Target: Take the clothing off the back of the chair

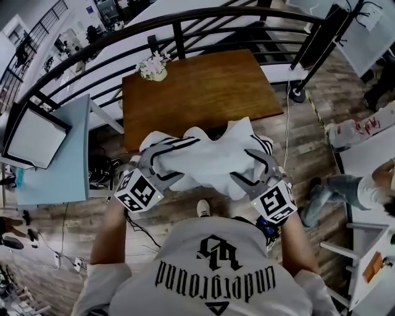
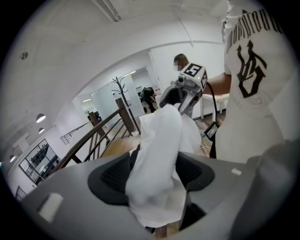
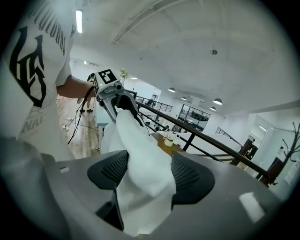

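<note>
A white garment (image 1: 210, 157) with black stripes lies bunched in front of me, and it hides the chair back under it. My left gripper (image 1: 162, 165) straddles its left end. In the left gripper view the white cloth (image 2: 159, 140) fills the gap between the dark pads (image 2: 112, 176) of my left gripper (image 2: 154, 173), draped rather than pinched. My right gripper (image 1: 247, 168) straddles the right end. In the right gripper view the cloth (image 3: 140, 154) bulges between the wide-set pads (image 3: 192, 176) of my right gripper (image 3: 147, 176). Each gripper view also shows the other gripper at the garment's far end.
A brown wooden table (image 1: 197, 92) stands just beyond the garment, with a small flower pot (image 1: 153, 66) at its far left corner. A black railing (image 1: 185, 18) curves behind it. A light blue table (image 1: 49, 154) is at the left. A person (image 1: 364, 185) is low at the right. Cables (image 1: 62, 247) trail on the floor.
</note>
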Tool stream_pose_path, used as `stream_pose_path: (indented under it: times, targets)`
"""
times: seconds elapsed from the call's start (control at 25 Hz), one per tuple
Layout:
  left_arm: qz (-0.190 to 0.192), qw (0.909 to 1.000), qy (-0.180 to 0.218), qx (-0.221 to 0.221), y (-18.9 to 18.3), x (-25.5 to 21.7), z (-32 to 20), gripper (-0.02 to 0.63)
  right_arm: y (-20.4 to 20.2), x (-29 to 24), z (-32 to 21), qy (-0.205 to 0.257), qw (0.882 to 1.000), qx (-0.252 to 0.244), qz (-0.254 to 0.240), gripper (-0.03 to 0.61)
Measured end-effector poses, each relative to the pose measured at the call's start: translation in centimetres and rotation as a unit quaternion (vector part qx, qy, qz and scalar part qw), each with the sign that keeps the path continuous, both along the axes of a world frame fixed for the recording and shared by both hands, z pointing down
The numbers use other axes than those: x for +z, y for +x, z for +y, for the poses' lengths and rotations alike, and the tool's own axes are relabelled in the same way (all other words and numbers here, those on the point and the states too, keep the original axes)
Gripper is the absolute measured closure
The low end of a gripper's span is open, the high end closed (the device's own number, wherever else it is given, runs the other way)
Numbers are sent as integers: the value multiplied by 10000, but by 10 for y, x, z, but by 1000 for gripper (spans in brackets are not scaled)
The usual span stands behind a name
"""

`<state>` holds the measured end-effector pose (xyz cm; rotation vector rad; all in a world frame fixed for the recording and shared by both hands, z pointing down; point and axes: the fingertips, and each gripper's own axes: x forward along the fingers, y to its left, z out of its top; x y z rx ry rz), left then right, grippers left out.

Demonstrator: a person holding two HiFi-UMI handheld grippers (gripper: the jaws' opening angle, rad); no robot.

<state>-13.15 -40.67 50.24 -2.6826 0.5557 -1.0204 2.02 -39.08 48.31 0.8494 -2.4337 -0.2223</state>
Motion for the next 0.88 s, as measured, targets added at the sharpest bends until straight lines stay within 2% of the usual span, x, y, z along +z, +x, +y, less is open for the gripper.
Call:
stream_pose_path:
  times: [0.28, 0.52, 0.6, 0.68, 0.76, 0.8, 0.88]
  targets:
    - [108, 9998, -53, 144, -2, -4, 8, 311, -1, 4, 7, -120, 9997, 55, 194, 305]
    - [255, 9997, 28, 46, -3, -7, 14, 338, -5, 5, 16, -116, 9998, -43, 183, 375]
    - [464, 9989, -21, 77, -4, -13, 18, 352, -8, -1, 20, -133, 9999, -34, 81, 407]
    - [899, 9958, -111, 133, -2, -25, 23, 418, -11, -14, 21, -118, 9999, 8, -52, 480]
    - [1224, 9923, -134, 119, -1, -35, 25, 481, -13, -21, 22, -123, 9999, 52, -96, 508]
    - [1273, 9918, -106, 94, -1, -37, 26, 531, -14, -23, 23, -121, 9999, 62, -90, 512]
    - [1276, 9918, -59, 57, 0, -38, 28, 548, -16, -24, 24, -102, 9999, 69, -63, 523]
